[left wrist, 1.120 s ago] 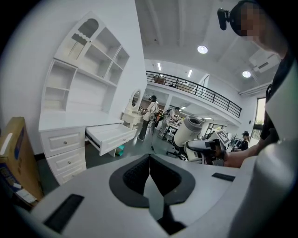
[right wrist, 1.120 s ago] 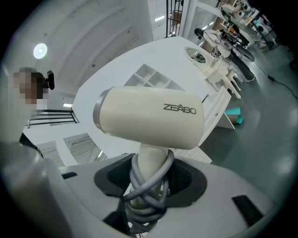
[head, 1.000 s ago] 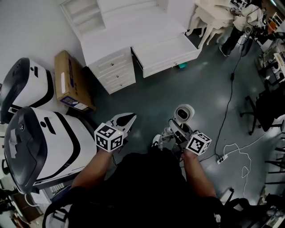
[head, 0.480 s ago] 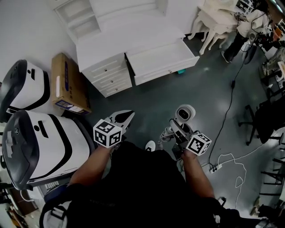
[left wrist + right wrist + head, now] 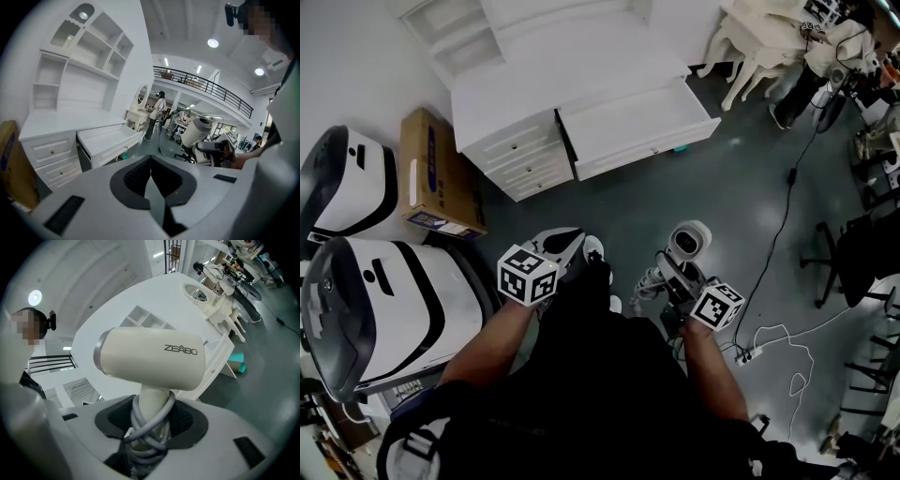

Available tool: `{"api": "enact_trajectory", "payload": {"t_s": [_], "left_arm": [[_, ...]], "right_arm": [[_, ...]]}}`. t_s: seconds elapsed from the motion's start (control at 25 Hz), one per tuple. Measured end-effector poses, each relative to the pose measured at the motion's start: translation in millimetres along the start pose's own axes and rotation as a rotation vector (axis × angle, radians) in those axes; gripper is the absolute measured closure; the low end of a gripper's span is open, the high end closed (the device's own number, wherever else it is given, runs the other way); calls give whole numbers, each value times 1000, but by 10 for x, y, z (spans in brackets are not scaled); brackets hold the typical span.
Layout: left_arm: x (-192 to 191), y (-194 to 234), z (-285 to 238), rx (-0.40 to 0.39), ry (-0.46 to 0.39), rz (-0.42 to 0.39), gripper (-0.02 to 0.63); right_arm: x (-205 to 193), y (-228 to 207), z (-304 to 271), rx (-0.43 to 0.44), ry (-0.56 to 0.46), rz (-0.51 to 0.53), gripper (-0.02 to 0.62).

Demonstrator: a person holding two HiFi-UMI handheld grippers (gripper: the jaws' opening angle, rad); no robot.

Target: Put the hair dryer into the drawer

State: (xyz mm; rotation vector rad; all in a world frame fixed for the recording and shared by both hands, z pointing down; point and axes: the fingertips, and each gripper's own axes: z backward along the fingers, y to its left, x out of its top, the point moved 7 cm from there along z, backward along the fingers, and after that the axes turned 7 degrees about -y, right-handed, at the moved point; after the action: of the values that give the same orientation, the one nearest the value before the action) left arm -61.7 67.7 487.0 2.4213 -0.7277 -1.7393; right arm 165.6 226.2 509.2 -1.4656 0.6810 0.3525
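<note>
grey floor (image 5: 675, 202), white desk (image 5: 572, 70) w/ shelves, cardboard box (image 5: 441, 178)

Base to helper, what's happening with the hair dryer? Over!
Left tongs shut, empty. Right tongs gripping hair dryer by its cord-wrapped handle. Drawer open ahead, not reached; nothing blocking it.

Bright, even indoor light from round ceiling lamps (image 5: 213, 43) (one glares in the right gripper view too); strong fisheye bending and black corners, the head view darker, shadows soft.
</note>
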Motion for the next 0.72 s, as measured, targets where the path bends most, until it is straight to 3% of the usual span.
{"api": "enact_trajectory", "payload": {"t_s": [0.2, 0.72], "left_arm": [[172, 48, -368, -53, -3, -24, 595], [523, 792, -886, -12, 1, 22, 595]], "right_arm": [[137, -235, -42, -40, -4, -7, 383], [624, -601, -958, -58, 79, 13, 382]]}}
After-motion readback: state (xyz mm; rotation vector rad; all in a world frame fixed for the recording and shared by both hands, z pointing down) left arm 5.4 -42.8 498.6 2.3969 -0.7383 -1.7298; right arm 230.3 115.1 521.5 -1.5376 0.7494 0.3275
